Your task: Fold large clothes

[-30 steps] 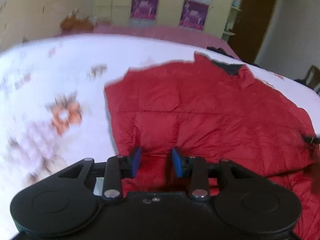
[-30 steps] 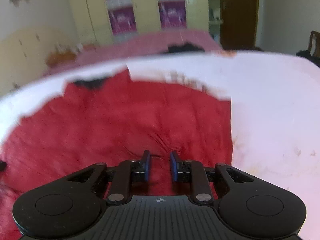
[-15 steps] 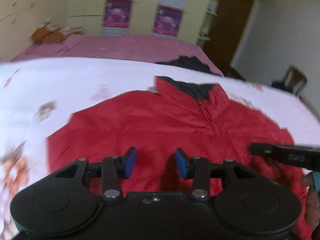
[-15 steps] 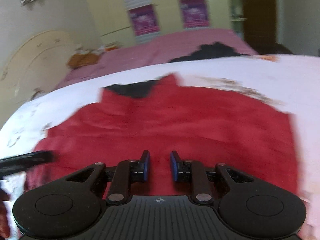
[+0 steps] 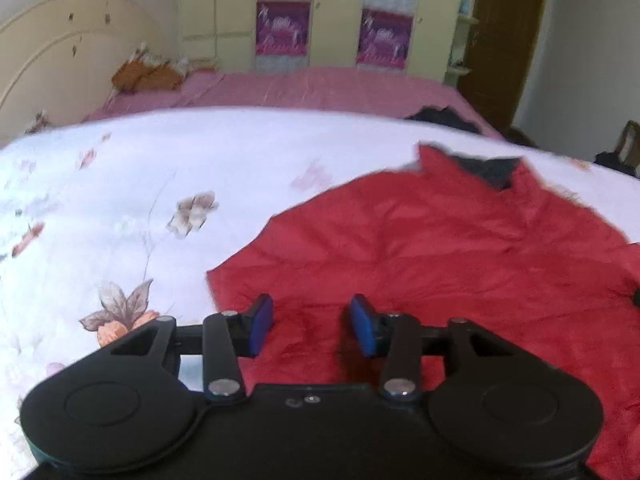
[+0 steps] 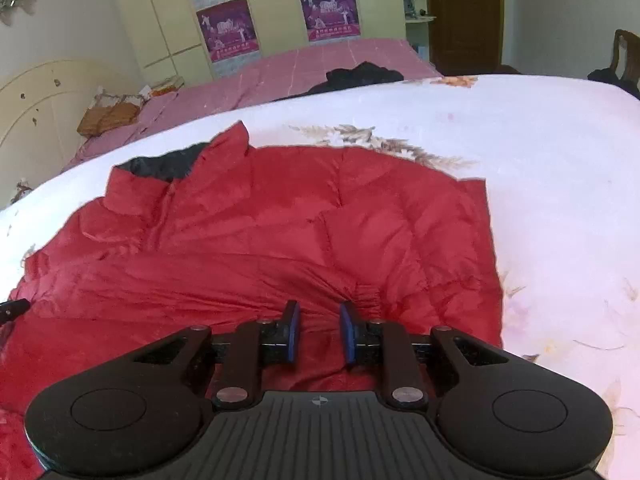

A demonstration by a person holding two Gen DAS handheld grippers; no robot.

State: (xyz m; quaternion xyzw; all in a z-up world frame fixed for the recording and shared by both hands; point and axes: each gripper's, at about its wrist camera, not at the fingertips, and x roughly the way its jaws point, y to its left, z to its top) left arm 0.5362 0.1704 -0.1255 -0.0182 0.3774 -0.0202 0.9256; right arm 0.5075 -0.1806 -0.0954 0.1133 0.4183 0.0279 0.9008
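Red quilted jacket (image 6: 256,248) lies rumpled on floral bedsheet (image 6: 560,168).

The left hand-held gripper (image 5: 308,330) fills the lower part of its frame, pointing forward and downward, its black body across the bottom edge. Its two blue-padded fingers (image 5: 260,326) stand apart with a clear gap, and the jaws have just been opening, with nothing caught between them. The right hand-held gripper (image 6: 319,330) sits likewise along the bottom of its frame, tilted downward. Its blue pads (image 6: 294,332) are closer together, still parted by a narrow gap, gripping nothing. A dark tip of the left tool shows at that frame's left edge.
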